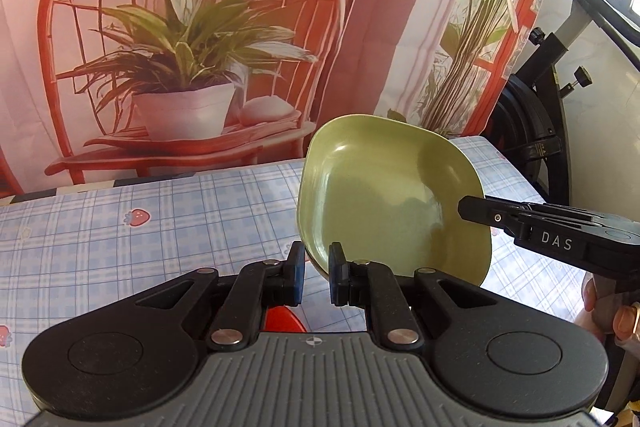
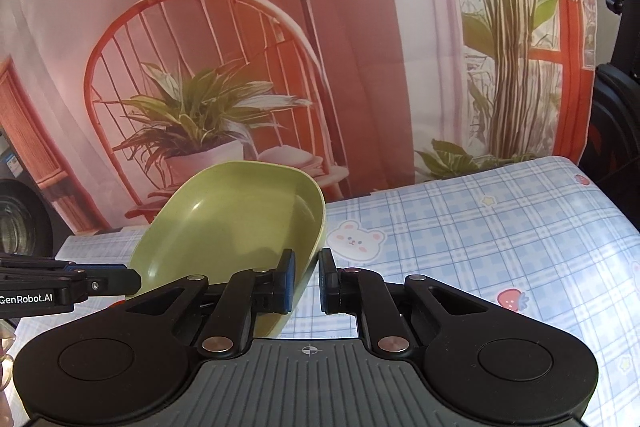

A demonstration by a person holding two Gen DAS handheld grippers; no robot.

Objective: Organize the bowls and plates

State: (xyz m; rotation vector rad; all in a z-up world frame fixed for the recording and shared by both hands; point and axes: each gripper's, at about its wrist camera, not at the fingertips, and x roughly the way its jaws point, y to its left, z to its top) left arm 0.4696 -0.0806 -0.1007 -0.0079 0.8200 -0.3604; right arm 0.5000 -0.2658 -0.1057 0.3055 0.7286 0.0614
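two hand-held grippers carry one green plate [image 1: 384,195] between them, lifted off a table covered in a blue checked cloth [image 1: 160,219] printed with strawberries and a small bear. the plate is squarish with rounded corners and a raised rim, and it hangs tilted, its hollow side facing the cameras.

the left gripper [image 1: 317,277] has its two fingers drawn in close, pinching the plate's near rim at one corner. the right gripper [image 2: 306,281] is closed the same way on the rim of the opposite side, with one blue-padded finger inside the plate and one outside. in the left view, the right gripper reaches in from the right edge, with fingertips of the person's hand [image 1: 608,311] wrapped around its handle.

something red [image 1: 284,319] lies on the cloth below the left gripper, mostly hidden. behind the table hangs a printed backdrop [image 2: 360,47] showing a red chair, a potted plant and a lamp.
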